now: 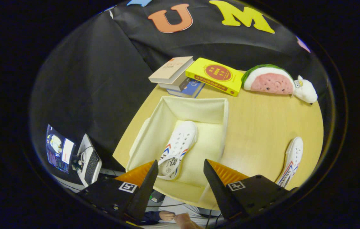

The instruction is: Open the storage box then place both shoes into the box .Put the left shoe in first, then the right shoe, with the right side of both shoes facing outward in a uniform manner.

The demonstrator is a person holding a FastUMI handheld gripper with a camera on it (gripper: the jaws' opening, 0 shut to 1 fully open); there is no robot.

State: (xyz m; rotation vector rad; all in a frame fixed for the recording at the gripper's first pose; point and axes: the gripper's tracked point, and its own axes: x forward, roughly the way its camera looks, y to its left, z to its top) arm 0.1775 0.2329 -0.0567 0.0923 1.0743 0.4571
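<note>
An open cream storage box (154, 127) sits on the round wooden table (262, 124). One white canvas shoe (177, 149) with red and blue side stripes lies on its side inside the box, heel toward me. The second white shoe (291, 162) lies on the table to the right of the box. My gripper (180, 167) hovers above the near end of the box, open, with nothing between its fingers; the boxed shoe's heel sits just ahead of the left finger.
A stack of books (175, 76) and a yellow book (215, 79) lie beyond the box. A watermelon plush (272, 81) with a small white plush toy (305, 90) rests at the far right. A laptop (71, 156) stands below the table at left. A person's hand (184, 221) shows beneath the gripper.
</note>
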